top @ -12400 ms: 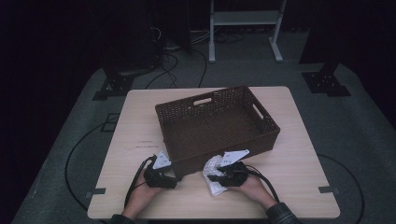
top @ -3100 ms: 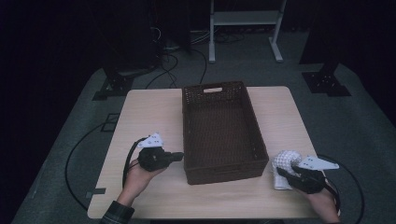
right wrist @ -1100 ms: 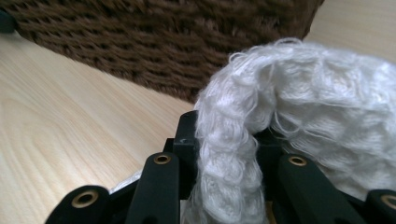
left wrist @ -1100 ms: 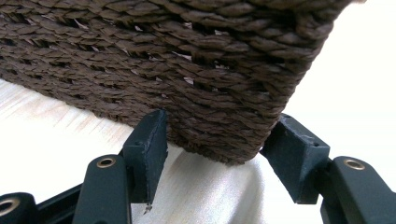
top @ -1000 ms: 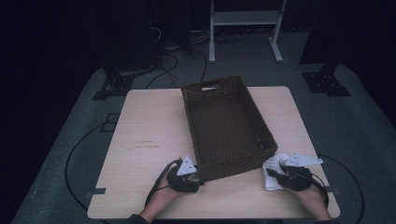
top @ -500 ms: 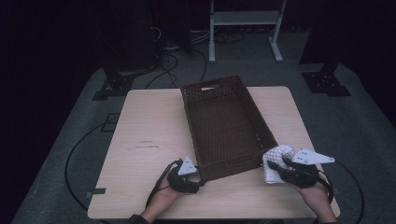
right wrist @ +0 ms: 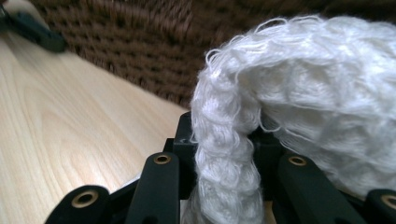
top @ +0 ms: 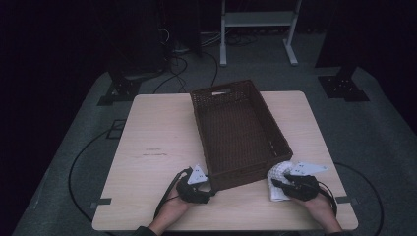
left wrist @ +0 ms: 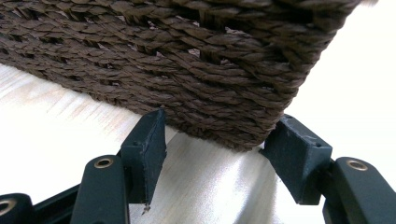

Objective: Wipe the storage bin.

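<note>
Right gripper [top: 284, 183] clamped white cloth [top: 278, 179] just right of basket's [top: 236, 125] near corner; left gripper [top: 205, 184] open, straddling it.

lab/studio | dark room | lone wooden table [top: 157, 147] | floor cables [top: 182, 54] | metal stand [top: 255, 19]

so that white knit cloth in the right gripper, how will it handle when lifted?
Probably floppy: the white knit cloth droops over the right gripper, whose jaws pinch one fold. Likely light, as that pinch holds it up. Its loose fuzzy loops may snag on the woven basket nearby.
</note>
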The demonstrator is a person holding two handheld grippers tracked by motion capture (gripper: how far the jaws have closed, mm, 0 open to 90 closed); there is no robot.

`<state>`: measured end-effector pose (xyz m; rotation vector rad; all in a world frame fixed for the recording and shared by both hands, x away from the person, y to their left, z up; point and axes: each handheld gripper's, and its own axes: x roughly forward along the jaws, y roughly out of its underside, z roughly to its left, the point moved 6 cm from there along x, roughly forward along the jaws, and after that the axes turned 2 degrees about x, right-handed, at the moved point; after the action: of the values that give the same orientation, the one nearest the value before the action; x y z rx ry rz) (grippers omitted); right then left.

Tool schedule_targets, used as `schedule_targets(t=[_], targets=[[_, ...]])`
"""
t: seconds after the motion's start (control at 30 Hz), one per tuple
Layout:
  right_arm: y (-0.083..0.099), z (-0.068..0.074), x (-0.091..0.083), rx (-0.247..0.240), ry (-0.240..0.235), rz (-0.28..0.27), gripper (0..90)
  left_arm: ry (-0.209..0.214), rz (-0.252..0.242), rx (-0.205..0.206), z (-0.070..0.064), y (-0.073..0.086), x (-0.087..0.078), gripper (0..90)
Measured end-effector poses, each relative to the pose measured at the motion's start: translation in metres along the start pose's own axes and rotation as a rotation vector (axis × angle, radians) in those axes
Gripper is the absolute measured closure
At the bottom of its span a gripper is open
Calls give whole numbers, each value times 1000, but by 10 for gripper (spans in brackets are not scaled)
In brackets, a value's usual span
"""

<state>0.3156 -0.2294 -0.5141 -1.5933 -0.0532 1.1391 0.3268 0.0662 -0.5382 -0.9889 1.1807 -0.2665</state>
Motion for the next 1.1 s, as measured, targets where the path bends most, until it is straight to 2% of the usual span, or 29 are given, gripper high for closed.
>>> schedule_targets(t=[0.13, 0.27, 0.47, 0.67, 0.73, 0.8, 0.97, 1.1], targets=[[8, 4, 10, -2, -14, 38, 694, 0, 0, 1, 0, 0, 0, 384], [4, 5, 7, -6, -13, 30, 693, -1, 7, 10, 0, 0, 0, 382], [-20, 14, -12, -40, -13, -64, 693, -1, 7, 11, 0, 0, 0, 382], [-33, 22, -23, -73, -13, -103, 693, -3, 6, 9, 0, 0, 0, 383], [-44, 27, -33, -91, -21, -151, 693, -3, 7, 9, 0, 0, 0, 383], [-47, 30, -36, -96, -28, -161, 693, -3, 7, 9, 0, 0, 0, 384], [-39, 29, -26, -88, -40, -135, 694, -4, 7, 9, 0, 0, 0, 383], [-25, 32, -8, -86, -61, -69, 693, -4, 4, 6, 0, 0, 0, 386]])
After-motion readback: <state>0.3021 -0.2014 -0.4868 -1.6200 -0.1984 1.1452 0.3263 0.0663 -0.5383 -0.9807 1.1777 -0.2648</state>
